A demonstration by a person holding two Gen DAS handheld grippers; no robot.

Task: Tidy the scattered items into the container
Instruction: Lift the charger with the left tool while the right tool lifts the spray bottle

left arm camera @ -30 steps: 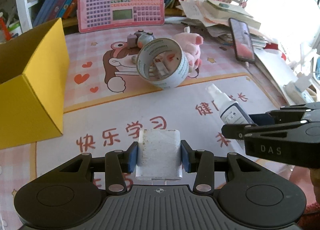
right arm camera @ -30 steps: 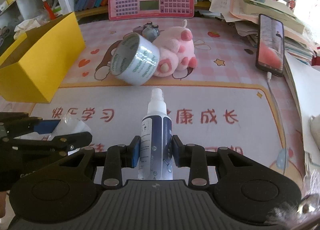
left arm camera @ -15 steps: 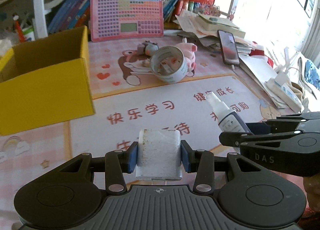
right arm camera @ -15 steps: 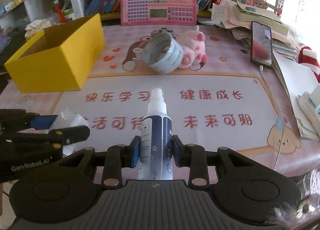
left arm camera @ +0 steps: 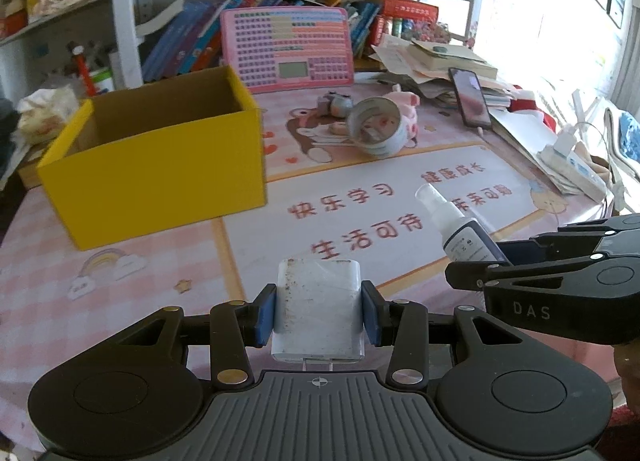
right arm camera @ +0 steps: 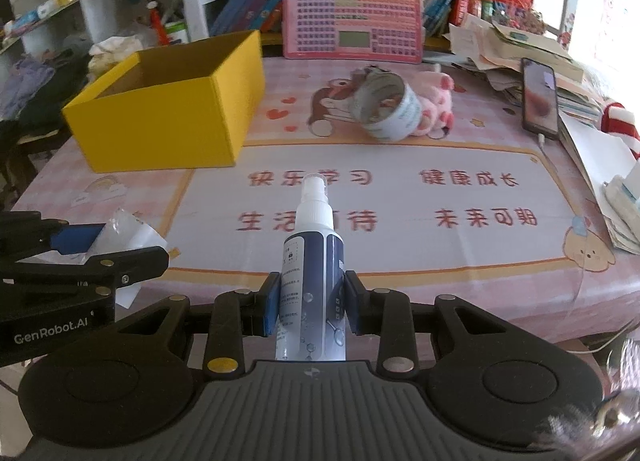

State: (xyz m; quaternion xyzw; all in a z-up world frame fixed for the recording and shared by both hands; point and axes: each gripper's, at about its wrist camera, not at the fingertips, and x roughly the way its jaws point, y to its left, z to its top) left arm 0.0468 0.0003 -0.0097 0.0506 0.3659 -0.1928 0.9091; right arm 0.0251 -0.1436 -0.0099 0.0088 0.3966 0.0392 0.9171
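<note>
Pink keyboard learning toy [right arm camera: 352, 17] upright at tabletop rear; black smartphone [right arm camera: 540, 99] leaning on paper stack [right arm camera: 516, 45]; bookshelf books [right arm camera: 244, 13].

Bright daylight from right-hand window [left arm camera: 560, 13] overexposes that edge, glare washing out paper stack [right arm camera: 516, 41]; strong fisheye curvature at borders, mild blur on yellow box [left arm camera: 160, 177], shadows soft.

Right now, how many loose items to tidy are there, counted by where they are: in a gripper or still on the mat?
In a gripper: 2, white packet and spray bottle.
On the mat: 3, tape roll, pink plush, grey toy.
Total: 5
</note>
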